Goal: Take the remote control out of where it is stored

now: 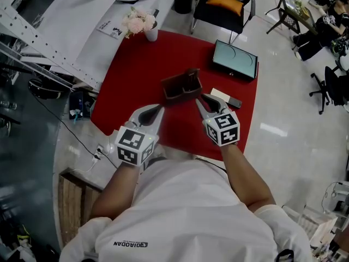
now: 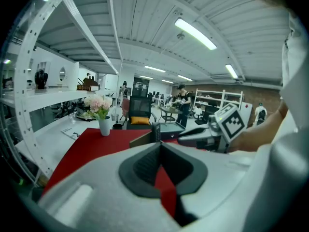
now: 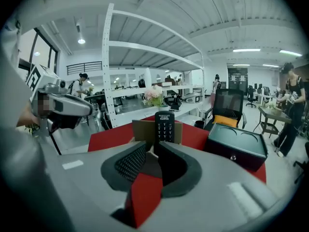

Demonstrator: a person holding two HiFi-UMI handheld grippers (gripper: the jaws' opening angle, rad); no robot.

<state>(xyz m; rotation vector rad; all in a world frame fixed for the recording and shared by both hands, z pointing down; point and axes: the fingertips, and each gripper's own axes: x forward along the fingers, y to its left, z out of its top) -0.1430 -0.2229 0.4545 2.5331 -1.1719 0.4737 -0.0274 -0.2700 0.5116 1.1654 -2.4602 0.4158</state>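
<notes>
Right gripper, jaws slightly parted, seems not to touch the remote control standing in its brown holder. Left gripper is clenched and empty. Grasping and lifting out are not yet done.

We see a red worktop with a handful of things resting on it. Near its middle stands a brown open-topped holder. At the far right corner lies a dark flat box, lid shut. A white vase of pink flowers stands at the far left corner. Just right of the holder we find a pale flat card, with a small black item touching it.
</notes>
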